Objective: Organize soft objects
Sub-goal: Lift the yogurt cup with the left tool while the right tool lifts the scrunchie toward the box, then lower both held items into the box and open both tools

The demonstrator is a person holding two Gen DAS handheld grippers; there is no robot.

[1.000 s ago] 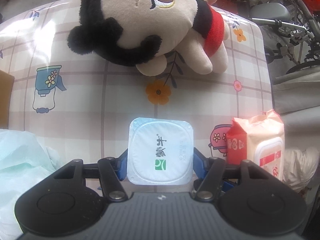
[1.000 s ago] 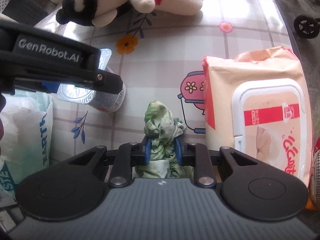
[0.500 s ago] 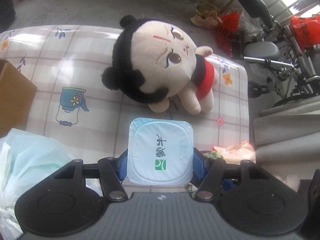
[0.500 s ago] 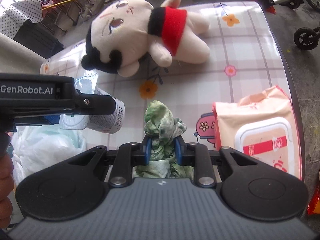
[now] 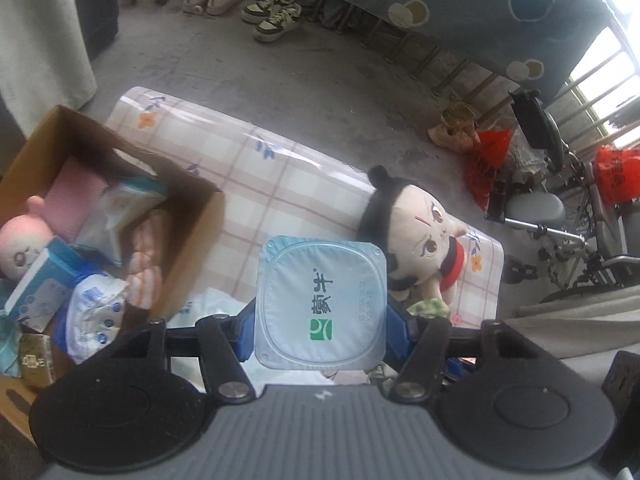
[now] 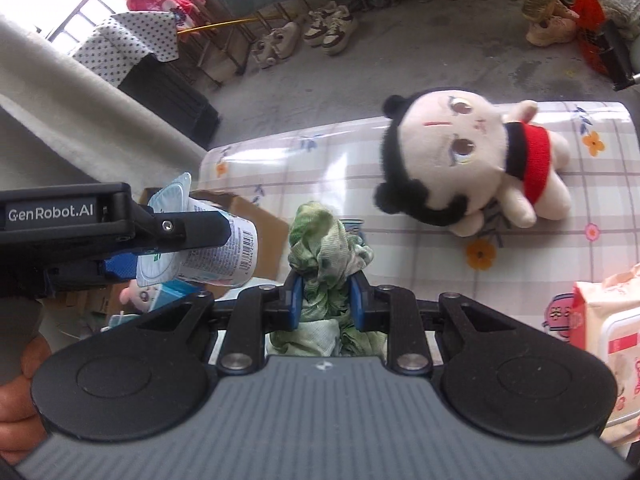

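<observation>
plainly, both jaws are full: the left gripper is clenched on a sealed yogurt cup, the right gripper on a bunched green cloth, both held in the air above the surface. the cup looks thin-walled, so harder squeezing could buckle it or pop the foil; loose cloth folds could snag on the cardboard box wall. the box, off the surface's left end, is already crowded with packets, leaving little landing room. the plush doll lies near the far right corner, the wipes pack at the near right edge, with open surface between.
</observation>
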